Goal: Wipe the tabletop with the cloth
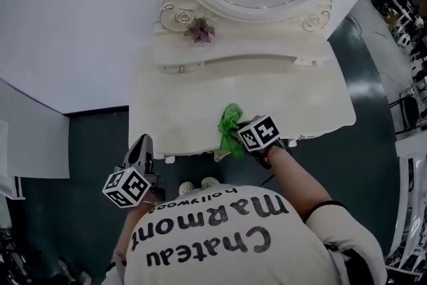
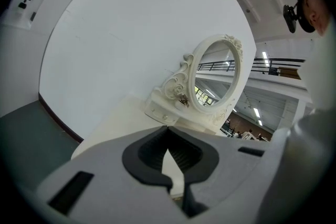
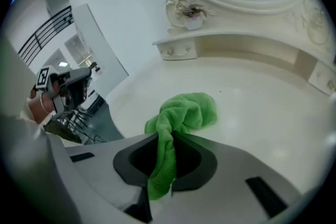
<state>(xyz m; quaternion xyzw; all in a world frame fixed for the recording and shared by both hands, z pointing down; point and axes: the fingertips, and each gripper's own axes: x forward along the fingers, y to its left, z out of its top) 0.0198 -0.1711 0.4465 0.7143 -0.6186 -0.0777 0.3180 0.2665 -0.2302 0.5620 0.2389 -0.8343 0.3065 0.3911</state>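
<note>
One fold of the cloth is all the right gripper pinches, so friction against the tabletop could tug it free; the left gripper hangs closed, empty.

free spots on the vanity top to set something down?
Bare: the tabletop left of the green cloth, back to the drawer ledge, and the whole stretch right of it. Crowded only at the front-middle edge, where the right gripper clamps the cloth. Left gripper hangs off the table's front-left, empty.
</note>
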